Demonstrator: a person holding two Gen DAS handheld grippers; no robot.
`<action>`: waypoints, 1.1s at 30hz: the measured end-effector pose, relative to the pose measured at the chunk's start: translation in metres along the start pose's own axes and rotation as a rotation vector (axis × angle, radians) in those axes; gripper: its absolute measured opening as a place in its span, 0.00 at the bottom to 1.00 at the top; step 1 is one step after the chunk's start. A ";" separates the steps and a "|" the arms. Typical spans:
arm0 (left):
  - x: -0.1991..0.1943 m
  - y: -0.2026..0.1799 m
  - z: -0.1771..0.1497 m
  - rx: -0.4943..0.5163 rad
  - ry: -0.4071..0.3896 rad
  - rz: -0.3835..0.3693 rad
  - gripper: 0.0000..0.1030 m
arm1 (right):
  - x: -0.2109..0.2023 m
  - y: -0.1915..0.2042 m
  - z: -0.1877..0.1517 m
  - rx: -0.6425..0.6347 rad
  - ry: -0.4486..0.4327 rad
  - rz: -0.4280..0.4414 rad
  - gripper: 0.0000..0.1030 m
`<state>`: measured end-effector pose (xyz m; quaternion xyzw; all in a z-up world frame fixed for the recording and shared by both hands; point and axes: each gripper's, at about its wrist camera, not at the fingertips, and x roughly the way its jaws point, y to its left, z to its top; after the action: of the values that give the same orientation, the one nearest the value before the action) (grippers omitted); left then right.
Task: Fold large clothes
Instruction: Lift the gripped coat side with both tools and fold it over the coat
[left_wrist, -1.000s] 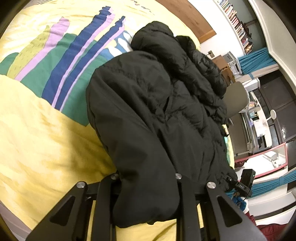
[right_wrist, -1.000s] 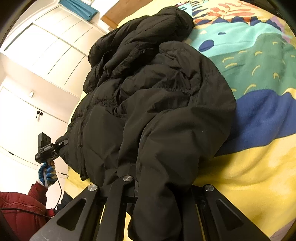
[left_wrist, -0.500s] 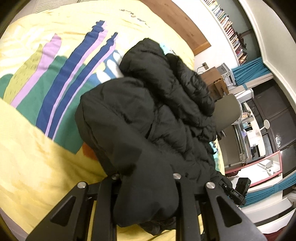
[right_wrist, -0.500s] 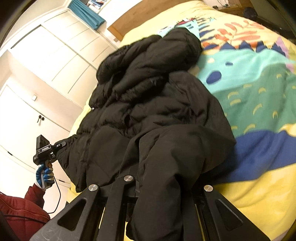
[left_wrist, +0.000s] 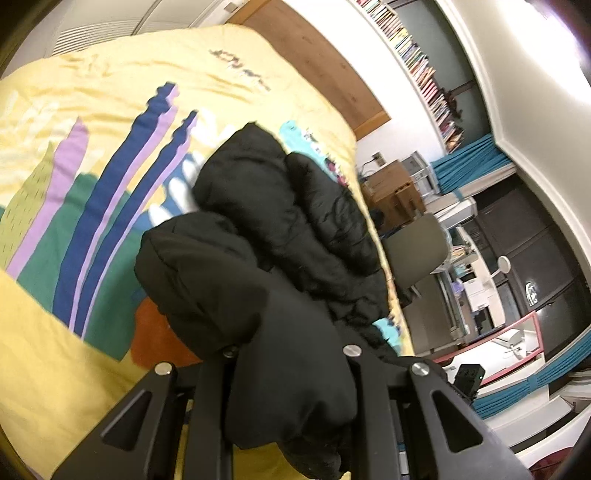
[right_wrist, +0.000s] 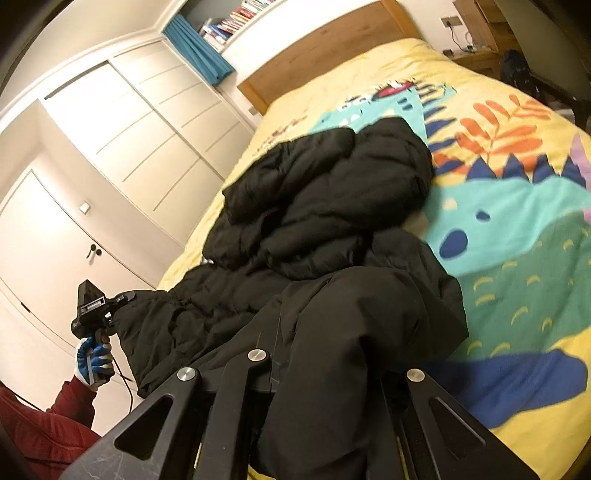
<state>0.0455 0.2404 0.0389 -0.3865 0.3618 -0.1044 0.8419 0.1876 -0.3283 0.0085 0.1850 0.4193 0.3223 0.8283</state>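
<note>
Jacket (right_wrist: 332, 229), black and puffy, lies bunched on the bed (right_wrist: 524, 258), its near edge lifted. It looks soft, bulky and slick, likely to sag and slide, so hold at hem corners. Left gripper (left_wrist: 291, 387) and right gripper (right_wrist: 317, 398) are each clamped on a thick fold of it.
</note>
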 end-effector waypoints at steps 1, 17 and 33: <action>-0.002 -0.004 0.005 0.008 -0.007 -0.007 0.18 | -0.001 0.001 0.003 -0.002 -0.006 0.003 0.07; 0.005 -0.056 0.078 0.068 -0.087 -0.093 0.18 | -0.004 0.010 0.070 -0.025 -0.125 0.011 0.07; 0.040 -0.049 0.159 -0.031 -0.173 -0.152 0.18 | 0.013 -0.019 0.139 0.099 -0.260 0.034 0.07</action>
<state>0.1892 0.2801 0.1236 -0.4333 0.2591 -0.1285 0.8536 0.3135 -0.3385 0.0703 0.2728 0.3208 0.2886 0.8599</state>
